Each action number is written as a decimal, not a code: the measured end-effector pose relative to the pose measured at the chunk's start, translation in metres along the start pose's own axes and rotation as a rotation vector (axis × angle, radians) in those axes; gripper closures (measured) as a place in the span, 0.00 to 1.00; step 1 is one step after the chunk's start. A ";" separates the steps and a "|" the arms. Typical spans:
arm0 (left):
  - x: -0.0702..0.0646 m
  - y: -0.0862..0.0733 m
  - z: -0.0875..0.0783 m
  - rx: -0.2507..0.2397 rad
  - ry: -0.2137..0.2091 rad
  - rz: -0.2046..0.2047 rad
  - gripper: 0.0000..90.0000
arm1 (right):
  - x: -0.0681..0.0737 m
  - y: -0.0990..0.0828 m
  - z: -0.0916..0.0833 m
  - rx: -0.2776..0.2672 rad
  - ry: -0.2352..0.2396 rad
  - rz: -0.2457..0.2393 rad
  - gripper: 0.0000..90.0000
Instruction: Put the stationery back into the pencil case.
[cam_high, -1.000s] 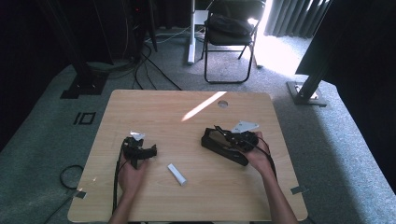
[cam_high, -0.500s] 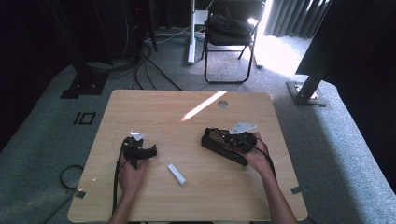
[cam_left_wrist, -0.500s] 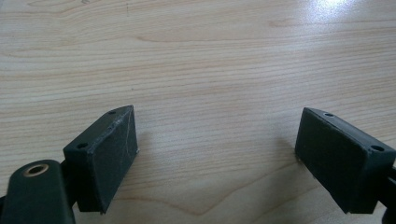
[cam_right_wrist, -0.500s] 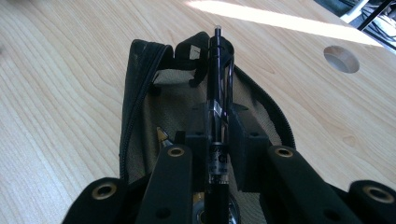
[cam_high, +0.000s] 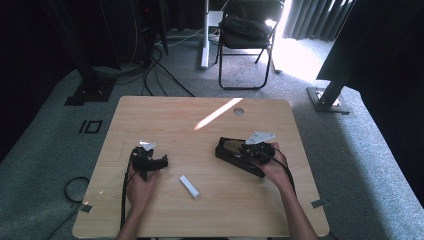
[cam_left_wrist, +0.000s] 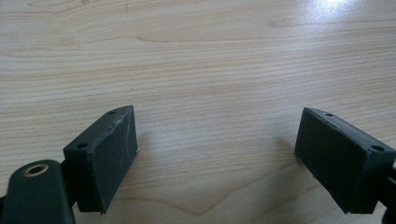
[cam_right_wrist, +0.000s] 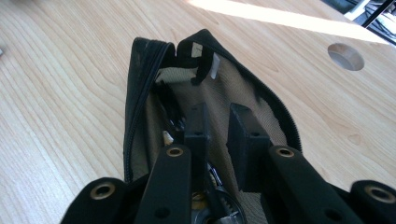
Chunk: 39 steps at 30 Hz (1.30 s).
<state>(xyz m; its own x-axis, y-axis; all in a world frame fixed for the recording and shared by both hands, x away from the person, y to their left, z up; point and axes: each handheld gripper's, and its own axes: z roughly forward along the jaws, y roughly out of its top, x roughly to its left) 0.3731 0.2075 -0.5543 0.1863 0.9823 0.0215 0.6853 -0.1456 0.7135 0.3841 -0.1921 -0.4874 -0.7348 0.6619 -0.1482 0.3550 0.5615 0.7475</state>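
A black zip pouch (cam_high: 231, 151) lies open on the right half of the wooden table (cam_high: 200, 135). In the right gripper view its beige lining (cam_right_wrist: 261, 112) shows, with dark small items inside. My right gripper (cam_right_wrist: 218, 116) (cam_high: 244, 150) reaches into the pouch mouth; its jaws have just parted a little. A narrow gap stands between them, and I see nothing in it. My left gripper (cam_high: 149, 159) (cam_left_wrist: 215, 149) rests on the left half of the table, open wide over bare wood. A small white bar (cam_high: 189, 186) lies flat between the two hands.
A round cable hole (cam_high: 238, 111) (cam_right_wrist: 345, 56) sits near the table's far edge, beside a bright stripe of sunlight (cam_high: 217, 114). Beyond the table stand a folding chair (cam_high: 245, 35) and dark stands, with cables on the carpet.
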 end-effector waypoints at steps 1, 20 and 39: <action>0.000 0.000 0.000 0.000 0.000 0.000 0.15 | 0.000 0.000 0.000 0.000 0.000 0.000 0.85; 0.000 0.000 0.000 0.000 0.000 0.000 0.15 | 0.022 0.007 -0.016 -0.090 -0.012 0.035 0.76; 0.000 0.000 0.000 0.000 0.000 0.000 0.15 | 0.043 0.016 -0.018 -0.114 0.010 0.019 0.74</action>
<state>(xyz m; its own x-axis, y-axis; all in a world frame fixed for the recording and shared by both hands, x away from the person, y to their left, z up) 0.3731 0.2075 -0.5542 0.1866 0.9822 0.0214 0.6855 -0.1457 0.7134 0.3480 -0.1638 -0.4703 -0.7346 0.6665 -0.1273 0.3013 0.4885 0.8189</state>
